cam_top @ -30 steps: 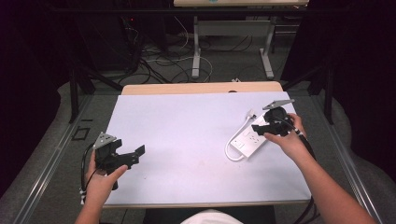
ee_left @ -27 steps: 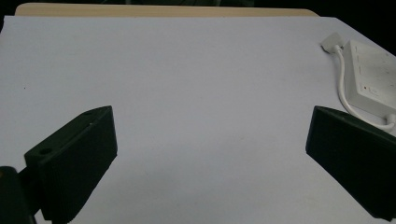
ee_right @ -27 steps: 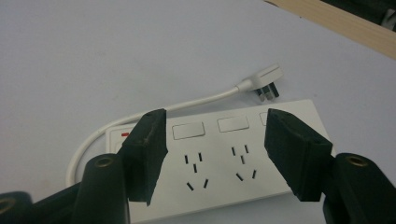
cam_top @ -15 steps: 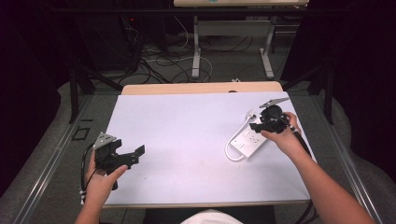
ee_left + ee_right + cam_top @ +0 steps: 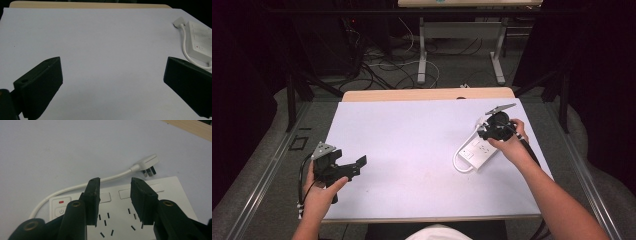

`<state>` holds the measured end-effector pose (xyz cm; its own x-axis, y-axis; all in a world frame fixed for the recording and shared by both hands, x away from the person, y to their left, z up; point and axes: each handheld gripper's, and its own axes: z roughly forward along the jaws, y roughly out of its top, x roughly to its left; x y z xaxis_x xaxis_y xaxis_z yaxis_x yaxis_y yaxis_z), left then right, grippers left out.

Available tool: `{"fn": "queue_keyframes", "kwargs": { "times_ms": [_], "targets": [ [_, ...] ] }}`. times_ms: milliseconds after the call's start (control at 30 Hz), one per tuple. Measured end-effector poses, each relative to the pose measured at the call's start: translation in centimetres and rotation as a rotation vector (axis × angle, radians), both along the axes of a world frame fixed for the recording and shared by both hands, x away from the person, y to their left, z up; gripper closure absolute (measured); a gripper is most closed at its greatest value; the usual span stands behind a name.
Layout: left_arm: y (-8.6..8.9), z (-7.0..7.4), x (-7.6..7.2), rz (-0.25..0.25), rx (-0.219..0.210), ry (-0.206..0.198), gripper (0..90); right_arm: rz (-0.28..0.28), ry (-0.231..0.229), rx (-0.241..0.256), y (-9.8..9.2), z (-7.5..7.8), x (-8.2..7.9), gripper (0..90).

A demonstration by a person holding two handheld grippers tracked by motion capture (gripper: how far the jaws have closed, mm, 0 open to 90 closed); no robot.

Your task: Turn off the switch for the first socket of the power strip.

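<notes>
Room: dark, cables and desk legs on the floor beyond.
Table (image 5: 412, 145): white top, wooden strip along the far edge.
Power strip (image 5: 479, 150): white, flat on the table's right side, under the right gripper.
Left gripper (image 5: 357, 164): near the left front corner, jaws spread wide, nothing between.
Right gripper (image 5: 113, 195): hovering over the sockets, jaws narrowly apart, gripping nothing.
Cord (image 5: 82, 185): looping beside the strip.
Plug (image 5: 149, 163): lying just past the strip's far edge.

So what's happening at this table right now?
A person works at a white table with a two-jaw gripper in each hand. The right gripper hovers over a white power strip, jaws partly open with nothing between them. The left gripper waits wide open near the table's front left. The strip's plug lies unplugged.
</notes>
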<state>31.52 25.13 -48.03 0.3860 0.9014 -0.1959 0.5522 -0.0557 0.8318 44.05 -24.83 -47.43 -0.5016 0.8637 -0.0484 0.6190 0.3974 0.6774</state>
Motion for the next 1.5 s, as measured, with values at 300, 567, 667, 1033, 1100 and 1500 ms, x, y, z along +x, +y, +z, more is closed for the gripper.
{"fn": "queue_keyframes", "kwargs": {
  "times_ms": [300,567,667,1033,1100,1500],
  "targets": [
    [0.0,0.0,0.0,0.000,-0.001,0.001,2.2,0.000,0.031,-0.011,0.5,-0.5,0.5,70.1],
    [0.1,-0.1,0.0,0.001,-0.003,0.003,2.3,0.006,0.061,-0.036,0.8,-1.1,0.9,79.7],
    [0.1,-0.1,0.1,0.000,-0.003,0.004,2.4,0.001,0.075,-0.042,1.0,-1.3,1.1,82.5],
    [0.1,-0.1,0.1,0.000,-0.002,0.004,2.5,-0.013,0.122,-0.034,1.2,-2.2,2.0,89.9],
    [0.1,-0.1,0.1,0.000,-0.002,0.004,2.5,-0.016,0.128,-0.040,1.2,-2.4,2.1,90.0],
    [0.1,-0.2,0.1,0.000,-0.002,0.003,2.5,-0.016,0.158,-0.041,1.5,-3.1,2.7,90.0]
  ]
}}
